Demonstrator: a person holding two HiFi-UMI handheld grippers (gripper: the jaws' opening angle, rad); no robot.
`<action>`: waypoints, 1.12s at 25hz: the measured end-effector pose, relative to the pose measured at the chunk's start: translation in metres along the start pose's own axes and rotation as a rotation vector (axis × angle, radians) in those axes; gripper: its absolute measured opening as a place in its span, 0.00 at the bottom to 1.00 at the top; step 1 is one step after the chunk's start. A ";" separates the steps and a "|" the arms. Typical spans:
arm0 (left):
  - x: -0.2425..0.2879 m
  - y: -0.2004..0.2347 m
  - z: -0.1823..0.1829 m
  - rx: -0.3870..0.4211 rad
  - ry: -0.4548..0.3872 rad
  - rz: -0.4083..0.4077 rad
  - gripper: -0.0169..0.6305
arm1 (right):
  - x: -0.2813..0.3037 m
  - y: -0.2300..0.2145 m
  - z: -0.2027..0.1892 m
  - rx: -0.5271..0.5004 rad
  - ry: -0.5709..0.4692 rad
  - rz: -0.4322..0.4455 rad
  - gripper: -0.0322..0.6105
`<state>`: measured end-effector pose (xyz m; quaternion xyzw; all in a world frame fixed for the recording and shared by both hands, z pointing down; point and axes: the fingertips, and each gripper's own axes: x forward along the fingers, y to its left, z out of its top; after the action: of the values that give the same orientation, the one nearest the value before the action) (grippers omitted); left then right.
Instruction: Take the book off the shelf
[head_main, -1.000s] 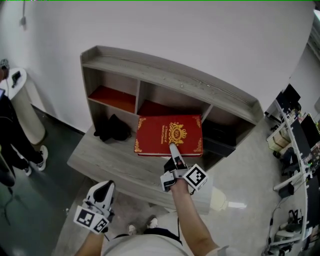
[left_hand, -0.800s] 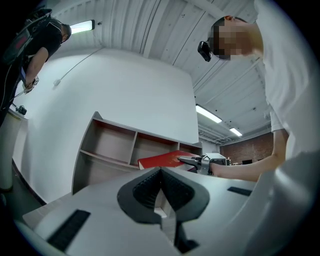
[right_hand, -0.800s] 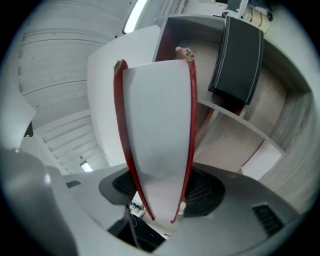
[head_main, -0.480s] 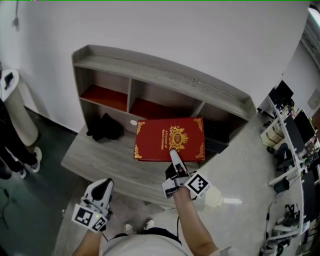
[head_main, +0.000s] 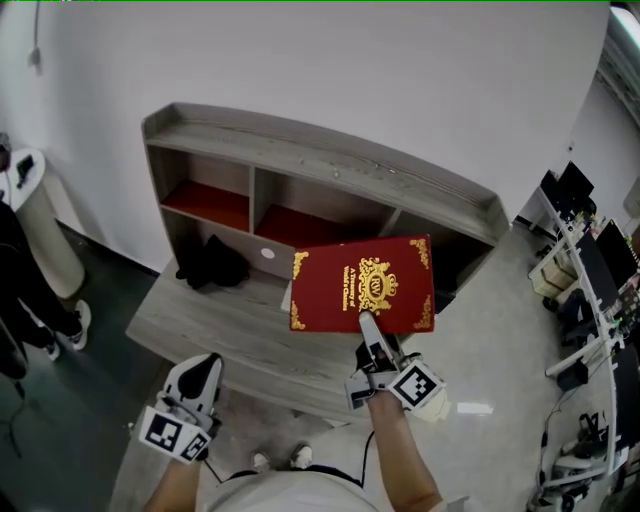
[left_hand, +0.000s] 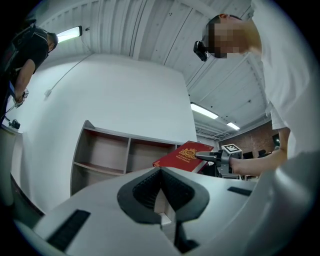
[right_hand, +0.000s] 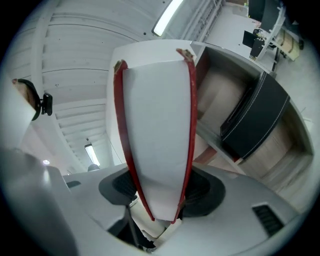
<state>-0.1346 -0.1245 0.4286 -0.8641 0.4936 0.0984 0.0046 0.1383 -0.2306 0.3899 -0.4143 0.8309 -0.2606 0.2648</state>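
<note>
The red book (head_main: 362, 285), gold crest and corner ornaments on its cover, is outside the shelf (head_main: 330, 165). It is held cover-up in front of the middle and right compartments and looks raised off the desk top (head_main: 215, 325). The right tongs (head_main: 368, 325) grip it at its near edge, at 6 o'clock of the crest. One jaw lies on the cover and the other is under it. In the right gripper view the jaws stand about half open, clamped on both red covers with the white page block (right_hand: 155, 125) between them. From the left gripper view the book (left_hand: 186, 154) tilts upward, and the right tongs (left_hand: 207, 156) hold it from 3 o'clock.

The left tongs (head_main: 203, 372) sit low at 8 o'clock of the book, off the desk's front edge. In their own view the jaws (left_hand: 160, 187) are together with nothing between them.

At 9 o'clock of the book a black bundle (head_main: 212, 262) lies on the desk against the shelf. A small pale disc (head_main: 268, 255) sits between the bundle and the book. A black case (right_hand: 255, 117) with pale stitching leans in the right compartment.

A person in dark clothes (head_main: 22, 290) stands at the far 9 o'clock edge. Desks with monitors (head_main: 590, 270) line the 3 o'clock side.
</note>
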 end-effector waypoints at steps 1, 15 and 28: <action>-0.001 0.001 0.002 0.004 -0.001 0.006 0.05 | -0.004 0.001 0.005 -0.018 -0.003 -0.003 0.45; -0.006 0.000 0.014 0.055 -0.004 0.046 0.05 | -0.073 -0.003 0.062 -0.170 -0.082 -0.071 0.45; -0.051 0.012 0.024 0.133 -0.009 0.203 0.05 | -0.157 -0.024 0.079 -0.425 -0.081 -0.293 0.45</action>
<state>-0.1741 -0.0852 0.4149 -0.8070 0.5840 0.0694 0.0543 0.2844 -0.1300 0.3833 -0.5865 0.7869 -0.0987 0.1644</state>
